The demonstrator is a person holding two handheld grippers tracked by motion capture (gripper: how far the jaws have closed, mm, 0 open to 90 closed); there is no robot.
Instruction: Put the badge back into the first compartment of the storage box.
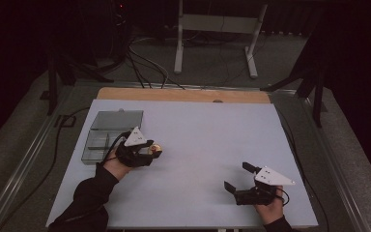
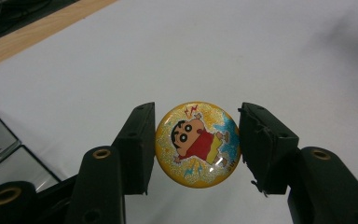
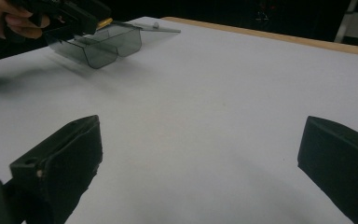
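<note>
We see the left gripper [image 2: 196, 144] clamped on a round yellow glittery cartoon badge [image 2: 197, 143] — not yet in the clear grey compartment box [image 1: 107, 134] at ten o'clock; right gripper [image 3: 200, 172] spread apart, idle.

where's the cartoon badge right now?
The cartoon badge sits between the jaws of the left tongs, on the table's left half in the high view, just right of the clear compartment box.

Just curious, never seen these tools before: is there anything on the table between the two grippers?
No. In the high view, only bare white tabletop lies between the left gripper, which holds a round cartoon badge, and the right gripper.
</note>
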